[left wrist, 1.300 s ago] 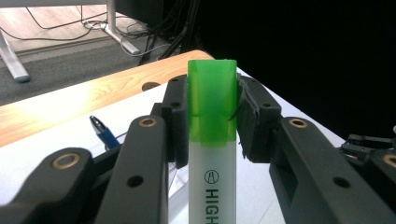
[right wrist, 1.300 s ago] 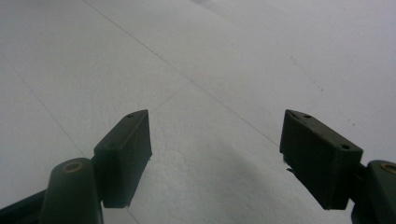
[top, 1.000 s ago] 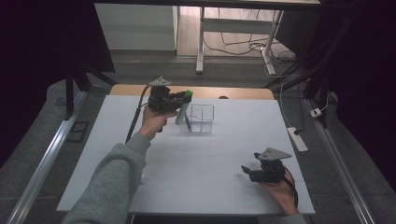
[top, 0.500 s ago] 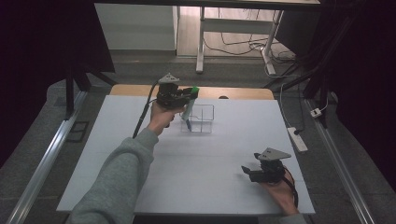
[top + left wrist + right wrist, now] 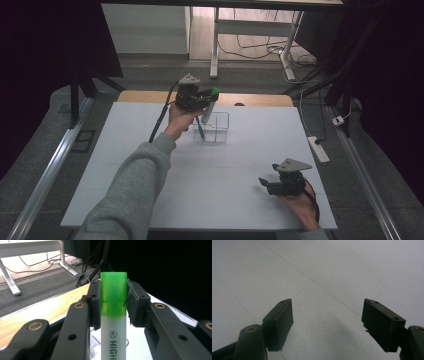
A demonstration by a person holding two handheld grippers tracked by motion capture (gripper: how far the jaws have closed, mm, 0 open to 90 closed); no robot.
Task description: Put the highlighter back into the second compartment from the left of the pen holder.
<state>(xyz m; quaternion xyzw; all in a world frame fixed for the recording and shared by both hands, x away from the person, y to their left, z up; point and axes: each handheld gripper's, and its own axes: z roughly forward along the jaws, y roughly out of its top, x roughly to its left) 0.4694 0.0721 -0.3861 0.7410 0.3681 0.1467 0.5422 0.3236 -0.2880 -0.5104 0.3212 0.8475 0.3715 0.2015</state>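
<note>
**Left tongs grip the highlighter above the clear box**

The left gripper [image 5: 202,96] is clamped partway shut on a green-capped highlighter [image 5: 113,315], its pads pressing both sides just where cap meets white barrel. It hangs over the near-left corner of the clear box [image 5: 214,126] at the far side of the white table [image 5: 240,180]. The right gripper [image 5: 272,184] rests low at the near right, jaws spread wide with nothing but bare tabletop between them.

From where I stand, the pick-up looks done and the drop-off is what remains: the highlighter is tilted, cap up, not yet released. A blue pen [image 5: 199,128] already leans in the box, so I'd guess the green one joins it.
</note>
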